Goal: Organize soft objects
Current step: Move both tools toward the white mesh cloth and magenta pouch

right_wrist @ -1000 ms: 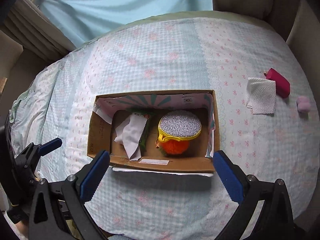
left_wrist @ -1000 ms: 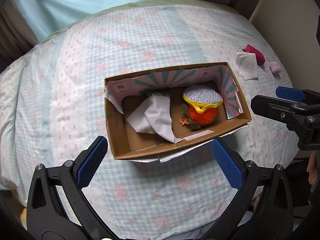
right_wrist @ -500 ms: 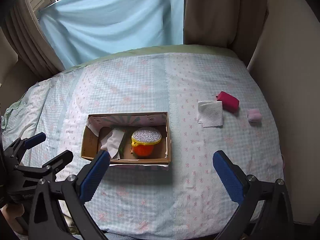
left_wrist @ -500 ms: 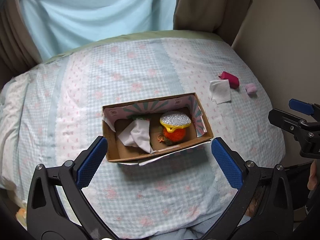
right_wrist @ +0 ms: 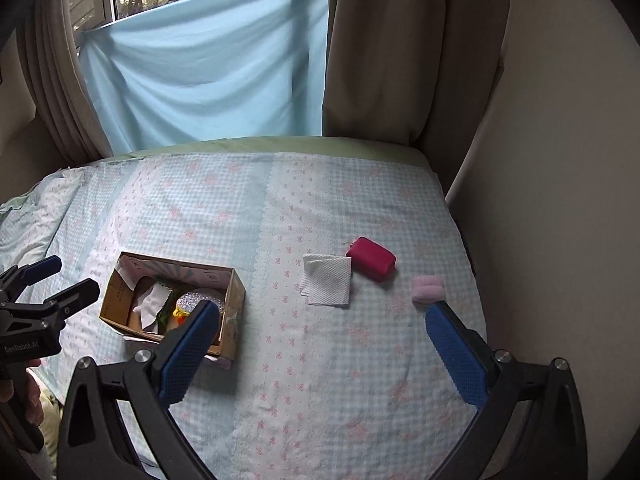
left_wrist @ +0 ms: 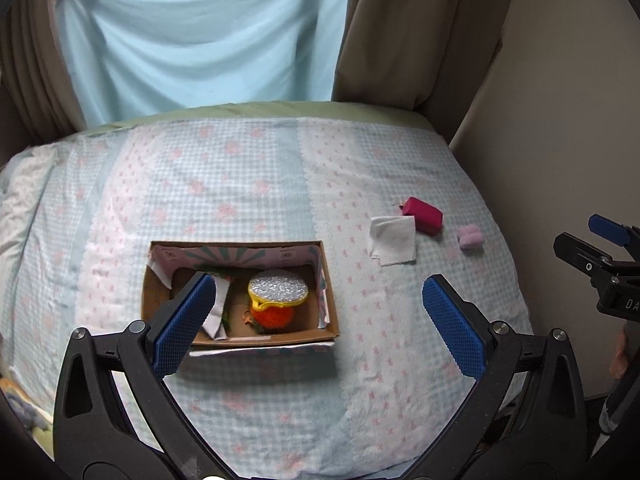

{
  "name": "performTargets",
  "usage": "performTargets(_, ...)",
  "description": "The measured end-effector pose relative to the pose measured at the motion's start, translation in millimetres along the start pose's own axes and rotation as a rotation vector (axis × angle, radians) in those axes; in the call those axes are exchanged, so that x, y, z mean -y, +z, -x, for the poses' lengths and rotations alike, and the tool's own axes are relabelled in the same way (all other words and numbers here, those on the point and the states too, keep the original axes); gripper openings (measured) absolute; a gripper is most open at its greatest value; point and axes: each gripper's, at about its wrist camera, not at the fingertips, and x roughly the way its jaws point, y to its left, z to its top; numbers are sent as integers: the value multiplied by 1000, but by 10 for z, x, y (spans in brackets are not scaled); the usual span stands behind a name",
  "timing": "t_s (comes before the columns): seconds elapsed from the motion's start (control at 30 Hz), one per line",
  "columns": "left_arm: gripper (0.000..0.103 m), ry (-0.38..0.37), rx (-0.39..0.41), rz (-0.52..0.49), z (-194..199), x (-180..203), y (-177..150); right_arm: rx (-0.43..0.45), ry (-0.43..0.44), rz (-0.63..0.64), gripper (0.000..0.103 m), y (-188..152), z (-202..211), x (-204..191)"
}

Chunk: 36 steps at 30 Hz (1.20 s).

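Observation:
An open cardboard box (left_wrist: 331,312) (right_wrist: 236,292) lies on the bed. It holds a white cloth (left_wrist: 218,312) and an orange pouch with a silver glitter top (left_wrist: 279,294). On the bed to its right lie a white folded napkin (left_wrist: 394,240) (right_wrist: 328,279), a red pouch (left_wrist: 425,214) (right_wrist: 372,258) and a small pink soft item (left_wrist: 470,237) (right_wrist: 427,288). My left gripper (left_wrist: 318,324) is open and empty, held back above the box. My right gripper (right_wrist: 320,344) is open and empty, well short of the napkin.
The bed has a blue and pink checked cover (left_wrist: 248,184). A light blue curtain (right_wrist: 208,72) and brown drapes (right_wrist: 380,48) hang behind it. A beige wall (right_wrist: 560,160) runs along the bed's right edge.
Both grippers have pulled back and up from the box, so the box looks smaller. The right gripper's view has swung right toward the napkin, red pouch and pink item. Both stayed open.

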Motion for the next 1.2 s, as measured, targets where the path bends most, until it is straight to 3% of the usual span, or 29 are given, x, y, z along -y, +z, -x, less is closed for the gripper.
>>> performTargets(0.13, 103, -4, -3, 19, -227, 450, 53, 38, 59, 50, 103, 40, -118, 437)
performTargets(0.47, 103, -50, -108, 35, -1012, 1148, 113, -13, 122, 136, 103, 70, -709, 1123)
performTargets(0.87, 103, -105, -228, 8, -2405, 1336, 274, -100, 129, 170, 103, 379, -1795, 1582)
performTargets(1.2, 103, -133, -342, -38, -3700, 1451, 3, -192, 217, 378, 103, 315, -3135, 1484)
